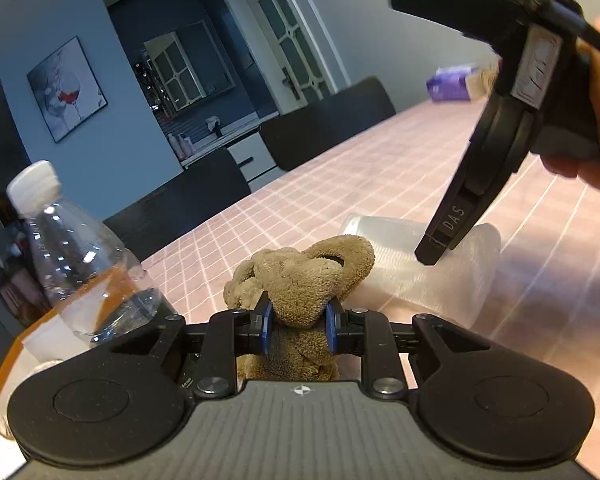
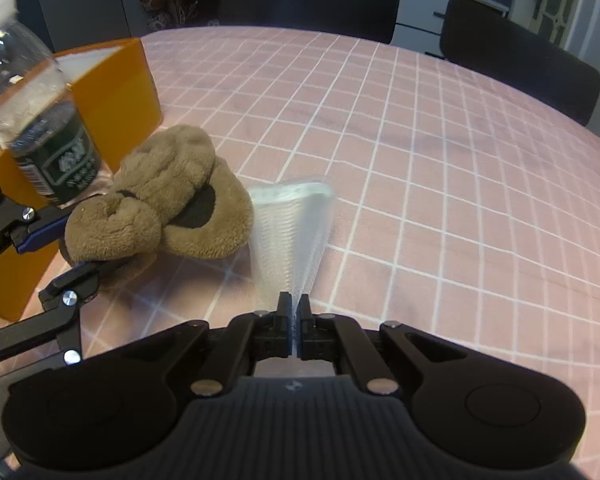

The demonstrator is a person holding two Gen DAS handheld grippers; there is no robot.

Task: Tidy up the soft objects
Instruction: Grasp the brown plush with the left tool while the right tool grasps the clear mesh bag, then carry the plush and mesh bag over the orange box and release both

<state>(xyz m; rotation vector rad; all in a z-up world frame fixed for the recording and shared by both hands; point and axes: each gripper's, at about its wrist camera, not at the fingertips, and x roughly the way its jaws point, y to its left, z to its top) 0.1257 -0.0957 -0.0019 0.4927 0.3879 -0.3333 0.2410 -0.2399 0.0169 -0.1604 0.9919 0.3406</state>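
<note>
A brown plush toy point(image 1: 300, 280) lies on the pink checked tablecloth point(image 1: 340, 168). My left gripper point(image 1: 299, 322) is shut on the plush toy, its blue pads pressed into the fur. In the right wrist view the plush toy point(image 2: 160, 196) lies at the left with the left gripper's fingers point(image 2: 40, 232) around it. My right gripper point(image 2: 294, 310) is shut on the rim of a clear ribbed plastic cup point(image 2: 296, 224) that lies on its side beside the toy. The cup point(image 1: 420, 268) and the right gripper's body point(image 1: 492, 152) also show in the left wrist view.
A clear water bottle point(image 2: 40, 128) stands tilted by an orange box point(image 2: 112, 96) at the left. The bottle point(image 1: 76, 248) also shows in the left wrist view. Black chairs point(image 2: 520, 56) line the table's far edge. A purple pack point(image 1: 452, 84) sits far back.
</note>
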